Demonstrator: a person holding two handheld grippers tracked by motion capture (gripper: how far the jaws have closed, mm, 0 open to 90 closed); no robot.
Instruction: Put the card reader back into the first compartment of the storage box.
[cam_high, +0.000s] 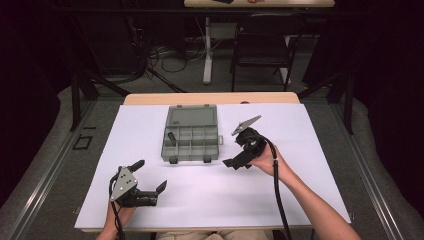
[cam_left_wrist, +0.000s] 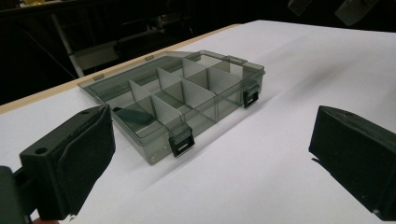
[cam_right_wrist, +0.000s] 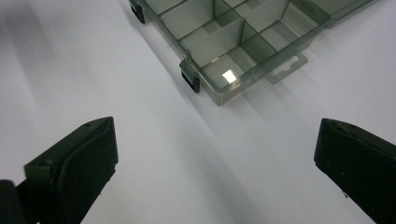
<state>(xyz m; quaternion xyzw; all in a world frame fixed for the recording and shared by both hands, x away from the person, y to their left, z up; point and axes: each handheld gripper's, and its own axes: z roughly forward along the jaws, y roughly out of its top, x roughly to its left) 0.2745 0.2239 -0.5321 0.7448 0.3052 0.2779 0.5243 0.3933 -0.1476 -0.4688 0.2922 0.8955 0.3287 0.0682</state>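
Note:
A smoky grey clear organizer box (cam_high: 190, 136) lies in the middle of the white table, its lid folded flat behind it. Its front wall carries two black latches (cam_left_wrist: 181, 142). One small dark piece (cam_high: 171, 136) rests in a left compartment, the same dark piece (cam_left_wrist: 133, 114) seen through the wall in the left gripper view. My left gripper (cam_high: 149, 175) sits near the front left of the table, open and empty, pointing at the box (cam_left_wrist: 187, 91). My right gripper (cam_high: 238, 151) hovers just right of the box, open and empty, above its corner (cam_right_wrist: 233, 42).
The white sheet (cam_high: 300, 150) covers the table, with a wooden strip (cam_high: 210, 98) showing along the far edge. Beyond it stand a black chair (cam_high: 264, 42), a white table leg (cam_high: 207, 50) and floor cables (cam_high: 170, 57). Dark frames flank both sides.

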